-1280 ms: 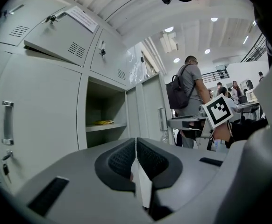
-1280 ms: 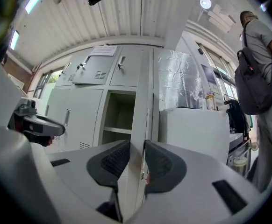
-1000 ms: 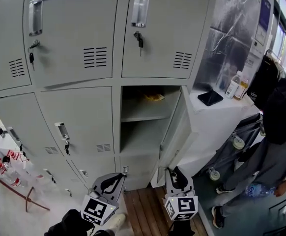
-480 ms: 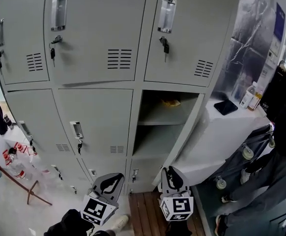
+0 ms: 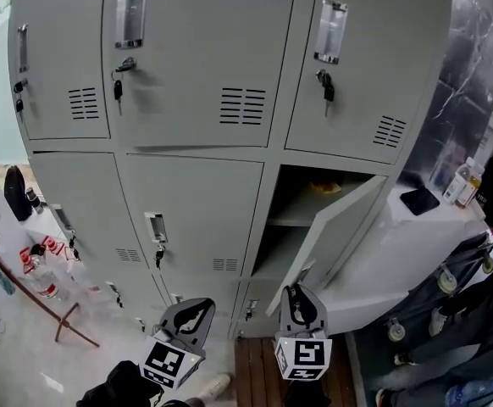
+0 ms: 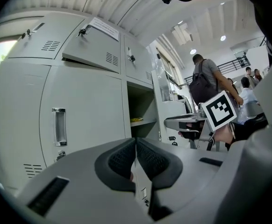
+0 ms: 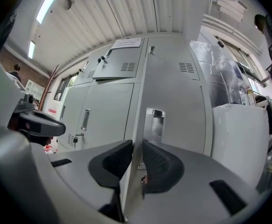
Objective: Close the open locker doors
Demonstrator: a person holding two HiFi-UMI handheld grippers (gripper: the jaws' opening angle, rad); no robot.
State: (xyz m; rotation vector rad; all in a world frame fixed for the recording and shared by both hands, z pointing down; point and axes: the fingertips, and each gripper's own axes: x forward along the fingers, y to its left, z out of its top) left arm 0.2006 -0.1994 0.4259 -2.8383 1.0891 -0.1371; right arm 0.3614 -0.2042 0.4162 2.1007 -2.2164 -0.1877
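Note:
The grey lockers (image 5: 196, 83) have one open door (image 5: 331, 231), middle row, right column; it stands about half swung in front of its compartment (image 5: 301, 206). A yellow item (image 5: 329, 187) lies on the shelf inside. My right gripper (image 5: 300, 299) is at the door's lower edge. In the right gripper view the door (image 7: 173, 111) runs edge-on between the jaws of the right gripper (image 7: 137, 153), which have just been closing, and both pads press on it. My left gripper (image 5: 191, 316) hangs to the left, clear of the lockers, and in its own view the left gripper (image 6: 136, 146) is shut on nothing.
A white counter (image 5: 399, 244) right of the lockers carries bottles (image 5: 462, 181) and a dark flat device (image 5: 418, 200). Keys (image 5: 117, 87) hang from the upper doors. Bottles and a red rod (image 5: 35, 278) lie on the floor at left. People (image 6: 206, 78) stand beyond.
The open door has swung from wide open to about half closed, with my right gripper staying at its lower edge. The lockers have shifted right in the head view.

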